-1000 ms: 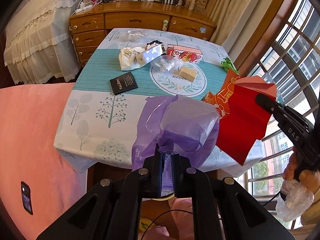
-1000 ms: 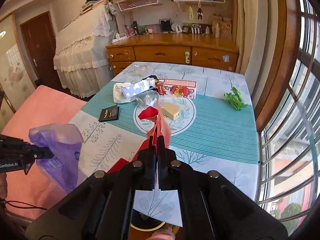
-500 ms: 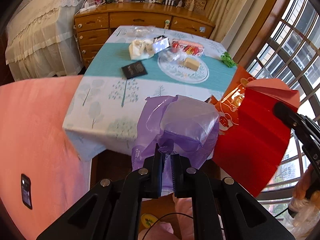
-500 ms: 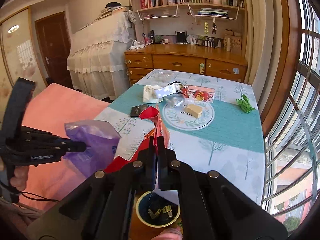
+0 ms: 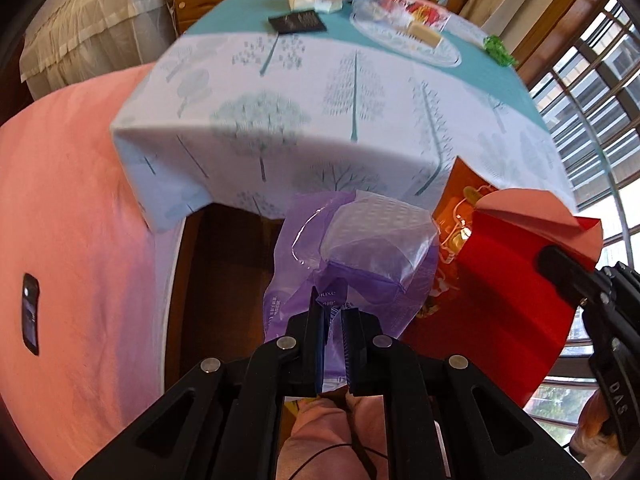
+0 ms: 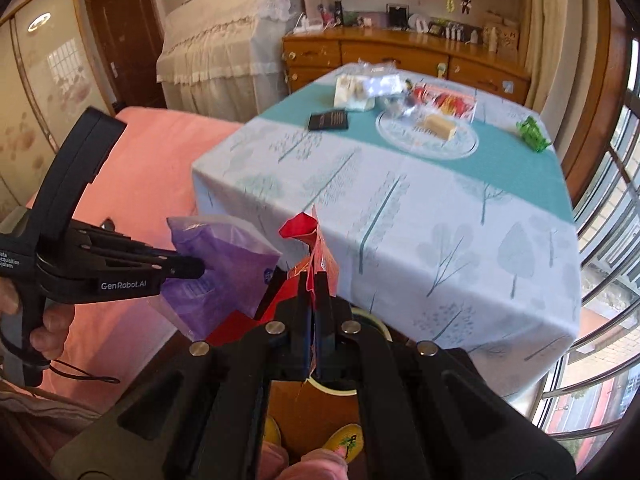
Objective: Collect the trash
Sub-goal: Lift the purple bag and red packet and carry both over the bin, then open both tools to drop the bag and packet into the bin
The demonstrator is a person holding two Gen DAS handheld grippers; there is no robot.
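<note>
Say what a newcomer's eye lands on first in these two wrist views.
First, the crumpled purple plastic bag pinched in the left gripper, held off the near edge of the table. Right beside it, the bright red paper envelope clamped in the right gripper. Behind both, the tree-print tablecloth carries a cluster of wrappers and a flat black card at its far end.

Purple translucent wrapper [image 5: 352, 256]; red-orange packet [image 5: 500, 280]; table [image 6: 400, 208] cloth white, teal band, grey-green trees; pink bed [image 5: 72, 220].
</note>
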